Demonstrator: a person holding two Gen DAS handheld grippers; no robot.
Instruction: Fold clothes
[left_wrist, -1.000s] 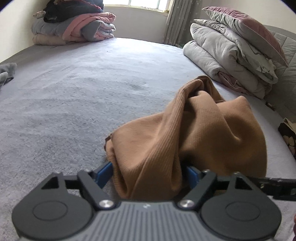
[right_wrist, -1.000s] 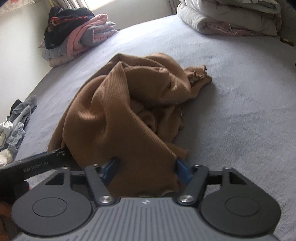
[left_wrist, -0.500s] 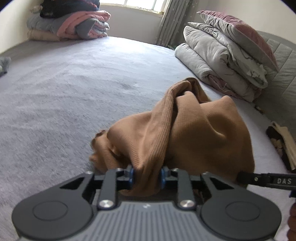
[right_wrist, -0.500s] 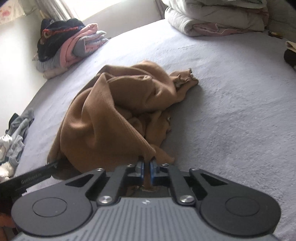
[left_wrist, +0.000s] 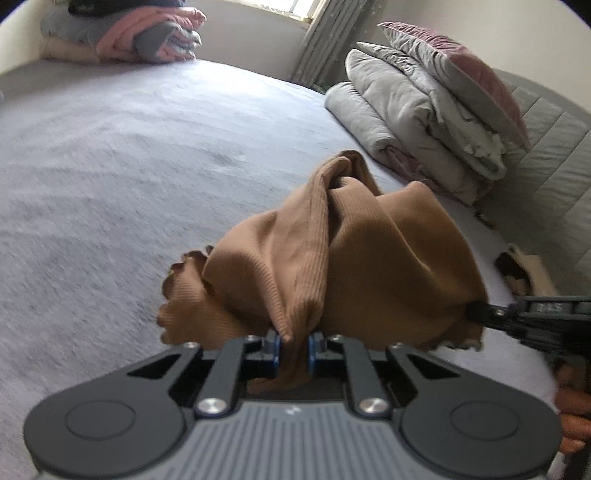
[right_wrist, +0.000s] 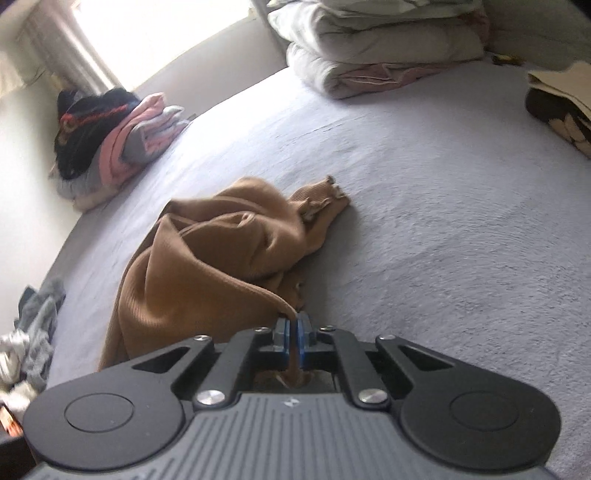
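While bunched on the grey bed:
garment: brown ribbed knit top, ruffled hem, crumpled
left claw: closing, pinching a fold
right claw: clamped on its edge

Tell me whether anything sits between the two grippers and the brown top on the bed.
Nothing visible does. The left gripper is closing on a bunched fold of the brown top, and the right gripper is shut on its edge. The bed beside it lies bare.
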